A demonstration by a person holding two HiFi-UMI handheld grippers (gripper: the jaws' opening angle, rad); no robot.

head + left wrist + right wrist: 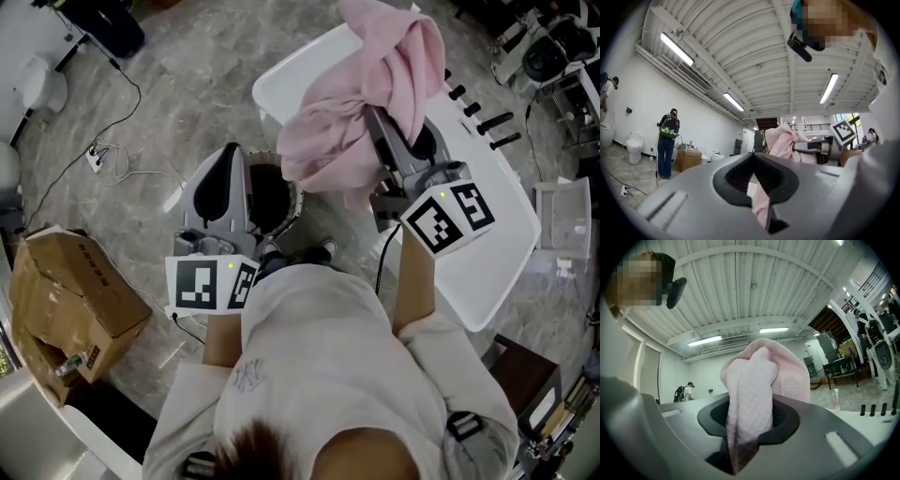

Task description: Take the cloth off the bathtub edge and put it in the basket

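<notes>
The pink cloth (361, 103) hangs bunched in the air over the white bathtub's edge (487, 216), with my right gripper (380, 131) shut on it. In the right gripper view the cloth (754, 399) fills the jaw slot and drapes over the tips. The basket (296, 208), round with a dark inside, stands on the floor just left of the cloth. My left gripper (232, 155) is held beside the basket's left side, jaw tips together. In the left gripper view a narrow pink strip (761, 206) sits pinched in its slot; how it joins the bundle (785, 140) is hidden.
A cardboard box (70, 291) stands on the floor at the left. A cable and power strip (94, 157) lie on the marble floor beyond. Black tap handles (487, 122) stick up from the tub's far rim. A person with a backpack (667, 143) stands far off.
</notes>
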